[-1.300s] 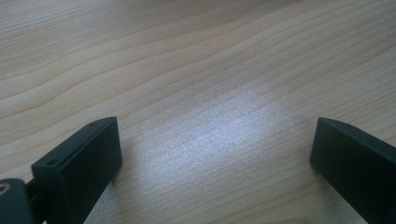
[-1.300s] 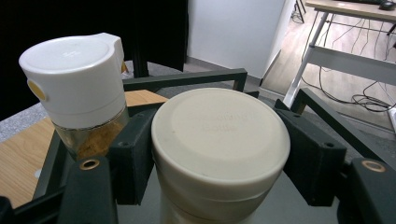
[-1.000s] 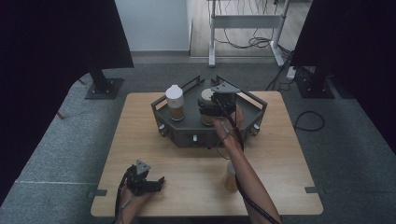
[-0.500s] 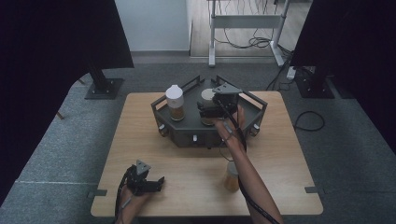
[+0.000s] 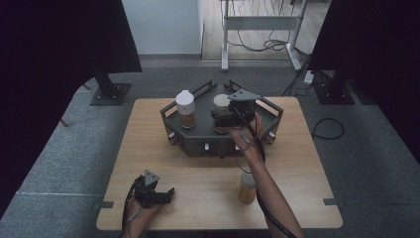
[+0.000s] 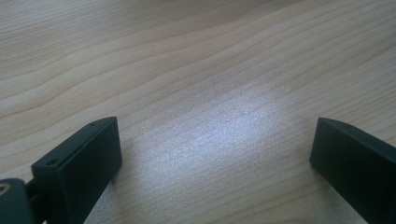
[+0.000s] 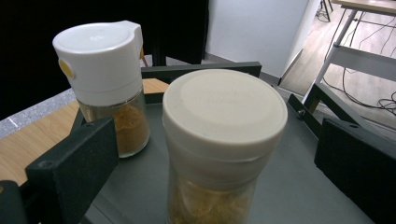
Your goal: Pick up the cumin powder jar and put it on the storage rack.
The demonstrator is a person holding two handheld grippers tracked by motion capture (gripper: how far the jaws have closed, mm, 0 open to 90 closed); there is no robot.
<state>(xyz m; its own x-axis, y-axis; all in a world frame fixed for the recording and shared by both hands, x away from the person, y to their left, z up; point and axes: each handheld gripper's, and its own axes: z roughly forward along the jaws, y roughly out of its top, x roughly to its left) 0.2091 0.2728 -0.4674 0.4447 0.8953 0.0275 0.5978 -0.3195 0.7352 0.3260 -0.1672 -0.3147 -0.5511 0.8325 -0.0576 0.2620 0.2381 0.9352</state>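
A dark hexagonal tray (image 5: pixel 171 119) stands at the far middle of the wooden table. On it are a white-capped shaker of brown powder (image 5: pixel 185 109) (image 7: pixel 100 70) and a jar with a cream lid (image 5: pixel 221 104) (image 7: pixel 224 112). My right gripper (image 5: pixel 223 119) (image 7: pixel 215 140) reaches over the tray, and its jaws have just been opening. They stand wide on either side of the cream-lidded jar, and the pads do not touch it. My left gripper (image 5: pixel 166 194) (image 6: pixel 215 158) rests open near the table's front left with bare wood between its jaws.
A third jar with amber contents (image 5: pixel 246 187) stands on the table near the front, beside the right forearm. The tray has raised black rails (image 7: pixel 201 70) around its edge. Dark curtains, stand bases and cables surround the table.
The right hand has eased slightly back toward the tray's near side. The cream-lidded jar stays in place on the tray. The left gripper has not moved.
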